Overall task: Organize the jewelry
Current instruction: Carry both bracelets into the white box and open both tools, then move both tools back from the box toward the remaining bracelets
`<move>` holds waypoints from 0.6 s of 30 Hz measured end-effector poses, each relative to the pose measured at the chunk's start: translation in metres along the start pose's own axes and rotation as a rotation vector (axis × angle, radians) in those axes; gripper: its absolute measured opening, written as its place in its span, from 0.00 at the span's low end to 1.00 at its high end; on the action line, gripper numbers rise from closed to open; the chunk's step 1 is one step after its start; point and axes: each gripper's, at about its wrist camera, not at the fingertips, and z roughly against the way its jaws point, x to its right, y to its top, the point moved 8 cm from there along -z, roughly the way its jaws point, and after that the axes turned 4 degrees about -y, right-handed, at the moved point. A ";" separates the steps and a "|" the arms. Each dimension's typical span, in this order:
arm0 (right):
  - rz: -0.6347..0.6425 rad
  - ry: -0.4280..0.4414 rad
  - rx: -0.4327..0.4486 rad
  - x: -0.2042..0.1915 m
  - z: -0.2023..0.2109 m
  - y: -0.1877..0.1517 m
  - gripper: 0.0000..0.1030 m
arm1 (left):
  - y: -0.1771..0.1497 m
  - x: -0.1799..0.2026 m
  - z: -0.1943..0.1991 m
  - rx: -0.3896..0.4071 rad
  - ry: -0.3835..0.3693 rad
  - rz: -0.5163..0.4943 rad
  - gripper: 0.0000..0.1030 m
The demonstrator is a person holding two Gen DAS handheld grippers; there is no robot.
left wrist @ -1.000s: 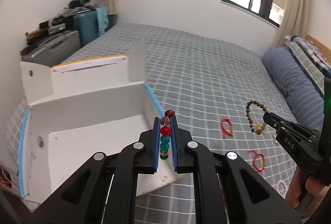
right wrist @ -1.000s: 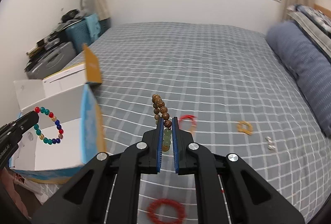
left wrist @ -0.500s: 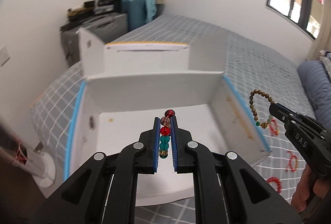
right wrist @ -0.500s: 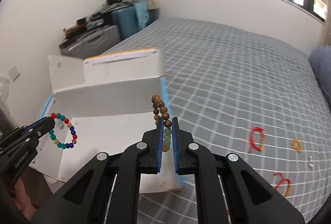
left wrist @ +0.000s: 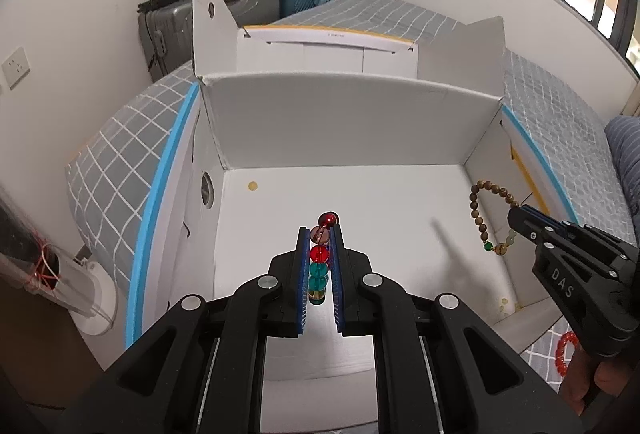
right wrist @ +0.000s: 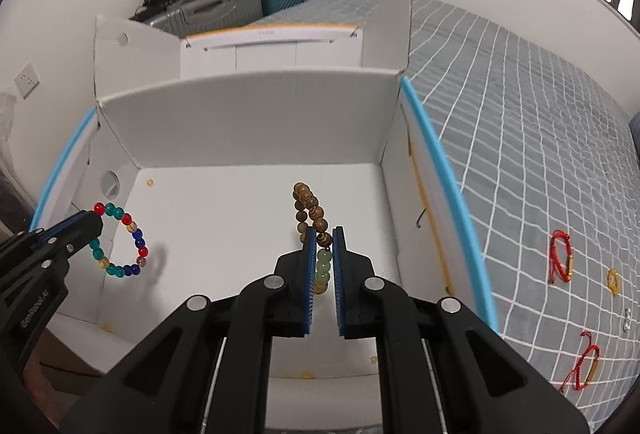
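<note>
An open white cardboard box [left wrist: 344, 129] [right wrist: 256, 121] sits on the grey checked bed. My left gripper [left wrist: 320, 238] [right wrist: 90, 224] is shut on a bracelet of coloured glass beads [left wrist: 320, 254] [right wrist: 128, 246], which hangs over the box's left half. Over the right half, my right gripper [right wrist: 323, 240] [left wrist: 518, 213] is shut on a brown wooden bead bracelet [right wrist: 310, 209] [left wrist: 486, 201] with green beads. Both bracelets hang above the white box floor [left wrist: 360, 193]; none lies inside.
On the bedspread [right wrist: 540, 153] to the right of the box lie red cord bracelets [right wrist: 560, 262] [right wrist: 582, 366], an amber ring [right wrist: 614, 282] and small silver pieces [right wrist: 627, 318]. A red bead bracelet [left wrist: 564, 352] lies near the hand. Suitcases [left wrist: 224, 9] stand by the wall.
Both grippers have swung left and down from over the bedspread to above the open box, each still clamped on its bracelet. The box now fills both views.
</note>
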 end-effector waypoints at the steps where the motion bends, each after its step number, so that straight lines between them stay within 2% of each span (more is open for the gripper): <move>1: -0.001 -0.002 -0.004 0.000 -0.002 -0.001 0.07 | 0.000 -0.001 -0.002 -0.003 0.001 0.001 0.09; 8: 0.023 -0.023 -0.005 -0.002 -0.008 -0.005 0.10 | -0.005 -0.004 -0.008 -0.018 0.009 -0.002 0.10; 11: 0.033 -0.029 0.010 -0.001 -0.003 -0.005 0.28 | -0.005 -0.003 -0.006 -0.015 0.006 0.001 0.13; 12: 0.034 -0.036 0.023 0.000 0.000 -0.004 0.38 | -0.005 -0.002 -0.005 -0.012 0.008 0.002 0.17; 14: 0.041 -0.047 0.050 0.002 0.008 -0.002 0.49 | -0.004 -0.003 0.000 0.000 0.016 0.012 0.36; 16: 0.042 -0.052 0.078 0.003 0.017 0.001 0.66 | -0.003 -0.003 0.005 0.014 0.016 0.015 0.44; 18: 0.029 -0.062 0.118 0.008 0.027 0.006 0.77 | -0.002 -0.001 0.011 0.030 0.011 0.019 0.54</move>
